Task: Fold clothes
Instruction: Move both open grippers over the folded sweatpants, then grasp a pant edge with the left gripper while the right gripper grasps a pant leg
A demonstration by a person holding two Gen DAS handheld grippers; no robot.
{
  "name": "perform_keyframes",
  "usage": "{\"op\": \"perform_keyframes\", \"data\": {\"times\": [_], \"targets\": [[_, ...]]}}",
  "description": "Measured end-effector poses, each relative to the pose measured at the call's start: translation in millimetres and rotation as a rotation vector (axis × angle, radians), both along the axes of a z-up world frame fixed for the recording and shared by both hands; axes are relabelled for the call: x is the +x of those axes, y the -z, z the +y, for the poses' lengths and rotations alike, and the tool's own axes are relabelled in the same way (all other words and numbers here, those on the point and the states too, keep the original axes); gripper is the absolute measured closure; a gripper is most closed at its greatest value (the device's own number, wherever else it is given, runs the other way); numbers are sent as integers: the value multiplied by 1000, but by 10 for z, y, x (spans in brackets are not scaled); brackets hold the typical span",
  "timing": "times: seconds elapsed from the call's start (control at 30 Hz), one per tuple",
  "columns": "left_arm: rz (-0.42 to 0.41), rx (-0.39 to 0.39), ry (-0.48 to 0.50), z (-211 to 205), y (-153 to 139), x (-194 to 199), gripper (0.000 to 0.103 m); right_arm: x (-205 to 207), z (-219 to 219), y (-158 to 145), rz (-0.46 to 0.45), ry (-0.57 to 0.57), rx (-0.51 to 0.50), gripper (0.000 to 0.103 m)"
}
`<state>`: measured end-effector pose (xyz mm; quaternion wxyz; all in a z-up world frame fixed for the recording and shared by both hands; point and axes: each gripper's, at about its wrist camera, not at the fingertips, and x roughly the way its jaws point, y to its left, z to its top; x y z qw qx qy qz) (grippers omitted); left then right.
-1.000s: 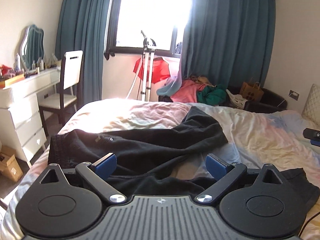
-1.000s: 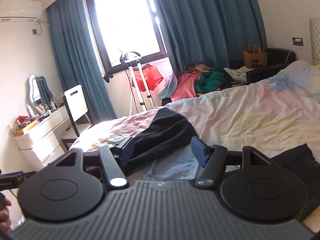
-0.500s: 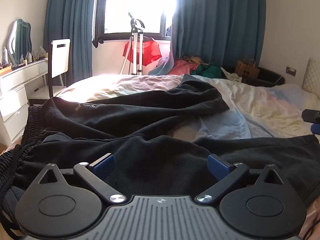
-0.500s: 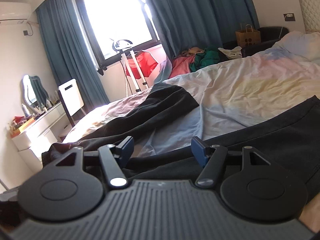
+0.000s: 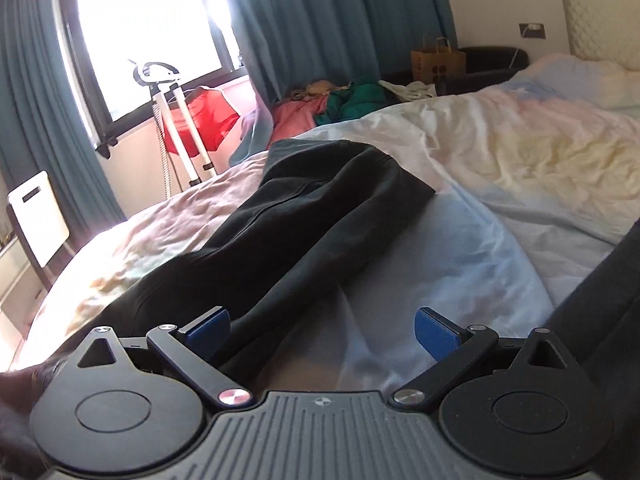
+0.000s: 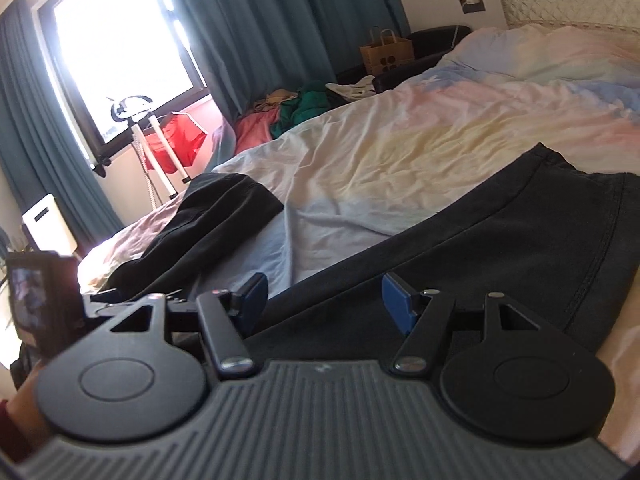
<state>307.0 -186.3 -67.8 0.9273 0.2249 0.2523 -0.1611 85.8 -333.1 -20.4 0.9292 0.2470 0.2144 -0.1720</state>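
Unmarked black trousers point(image 6: 500, 240) between spread claws point(image 6: 324, 296)

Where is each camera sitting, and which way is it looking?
Left wrist view: it rides on the left gripper, low over the bed, looking along one leg of the black trousers toward the window; only the open blue-padded fingers show.
Right wrist view: it rides on the right gripper, above the other trouser leg, facing the same window; its open fingers show, and at the left edge a bit of hand.
Both views share the trousers, bed, window, curtains and paper bag.
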Motion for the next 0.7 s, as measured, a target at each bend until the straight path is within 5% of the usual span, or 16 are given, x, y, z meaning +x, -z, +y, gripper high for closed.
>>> {"op": "perform_keyframes", "data": {"times": [0.23, 0.43, 0.5, 0.53, 0.57, 0.7], "targets": [[-82, 226, 67, -1157, 527, 913, 7, 241, -272, 262, 18, 137, 16, 37], [-119, 263, 13, -1621, 733, 1552, 13, 470, -395, 441, 33, 164, 13, 37], [-90, 244, 19, -1652, 698, 1727, 38, 533, -422, 495, 47, 161, 27, 37], [-83, 229, 16, -1621, 647, 1752, 71, 547, -425, 508, 47, 162, 29, 37], [-76, 213, 12, -1590, 595, 1777, 89, 559, -426, 521, 49, 161, 28, 37], [-91, 24, 10, -1261, 109, 1615, 96, 548, -409, 533, 49, 150, 33, 37]]}}
